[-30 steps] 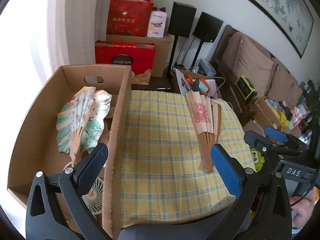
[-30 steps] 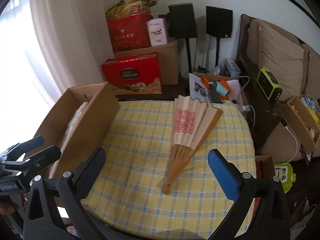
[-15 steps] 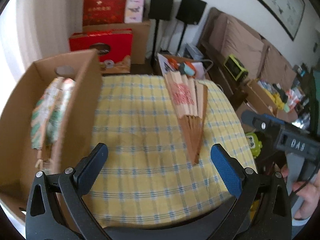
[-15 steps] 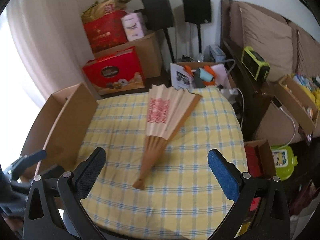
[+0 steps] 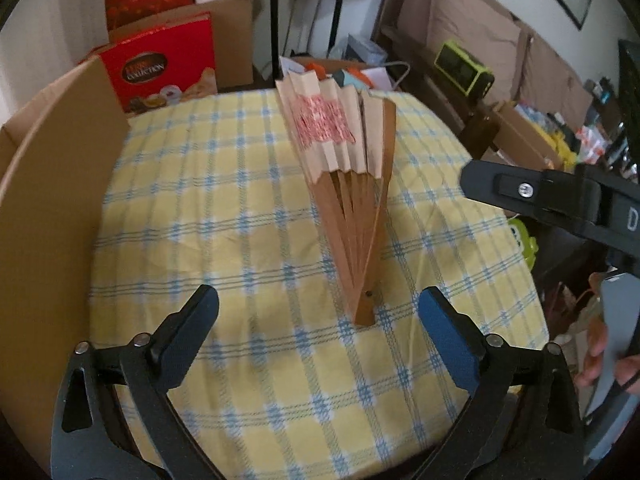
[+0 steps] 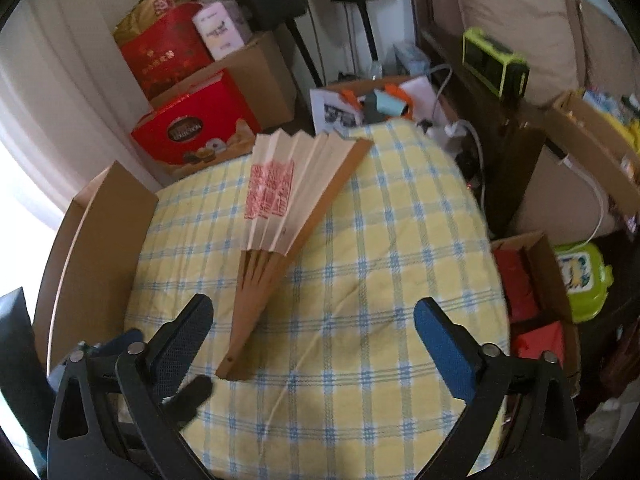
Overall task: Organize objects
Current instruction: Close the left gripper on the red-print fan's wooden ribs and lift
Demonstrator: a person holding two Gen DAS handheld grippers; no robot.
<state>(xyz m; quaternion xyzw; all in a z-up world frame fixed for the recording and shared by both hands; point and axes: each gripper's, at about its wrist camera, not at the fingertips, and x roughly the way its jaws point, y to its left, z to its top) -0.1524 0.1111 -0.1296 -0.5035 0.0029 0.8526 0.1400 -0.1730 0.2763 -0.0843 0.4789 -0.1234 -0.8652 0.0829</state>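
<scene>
A half-open paper fan [image 5: 340, 160] with wooden ribs and red print lies on the yellow checked tablecloth [image 5: 224, 208]; it also shows in the right wrist view [image 6: 276, 216]. Its pivot end points toward both grippers. My left gripper [image 5: 318, 320] is open and empty, just short of the fan's pivot end. My right gripper [image 6: 312, 328] is open and empty, with the pivot end near its left finger. A tall cardboard box [image 5: 44, 208] stands at the table's left edge; its inside is hidden now. The right gripper's body [image 5: 560, 200] reaches in from the right in the left wrist view.
Red gift boxes [image 6: 196, 128] and brown cartons stand behind the table. Speakers on stands, a sofa [image 5: 480, 36], a green device [image 6: 496, 62] and open boxes of clutter [image 6: 532, 280] lie to the right on the floor.
Both grippers have swung right and closer to the fan. The cardboard box has slid to the left edge of both views, and the patterned fans inside it are out of sight.
</scene>
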